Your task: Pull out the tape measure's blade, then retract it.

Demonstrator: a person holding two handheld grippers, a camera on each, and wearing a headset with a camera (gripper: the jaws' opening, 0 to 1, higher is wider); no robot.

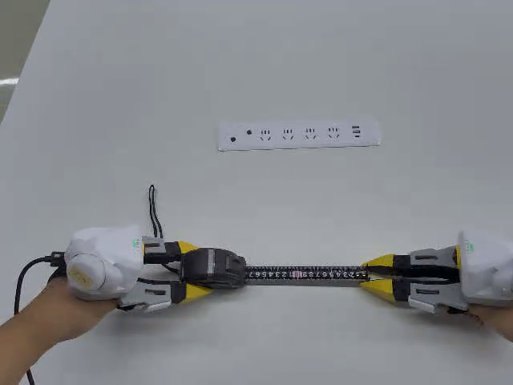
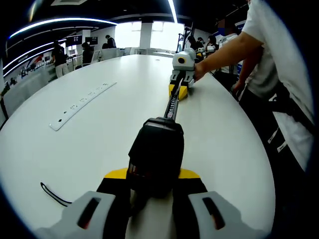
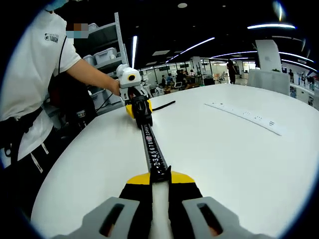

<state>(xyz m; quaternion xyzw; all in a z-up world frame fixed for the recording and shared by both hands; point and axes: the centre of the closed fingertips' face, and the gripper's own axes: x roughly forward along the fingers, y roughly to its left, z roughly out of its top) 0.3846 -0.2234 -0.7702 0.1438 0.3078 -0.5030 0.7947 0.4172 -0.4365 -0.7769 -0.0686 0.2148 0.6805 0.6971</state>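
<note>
1. Spanning the whole field, the white counter carries the work. A white power strip lies on it toward the far side, well apart from the job.
2. Tape measure, stretched out near the person's edge of the counter: the black case sits at the left. The blade runs straight from the case to the right, numerals up.
3. Progress, as judged: the pull-out is under way or complete, since a fair length of blade is exposed. How much remains inside the case cannot be told. Retraction is not yet done, and it calls for the blade end to be fed back toward the case under control.
4. Left tool: jaws are clamped on the case, one yellow pad on each flank.
5. Right tool: jaws are drawn nearly together, pinching the free end of the blade between the yellow pads.
6. A thin black strap trails on the counter beside the left tool. It is slack and clear of the blade.
</note>
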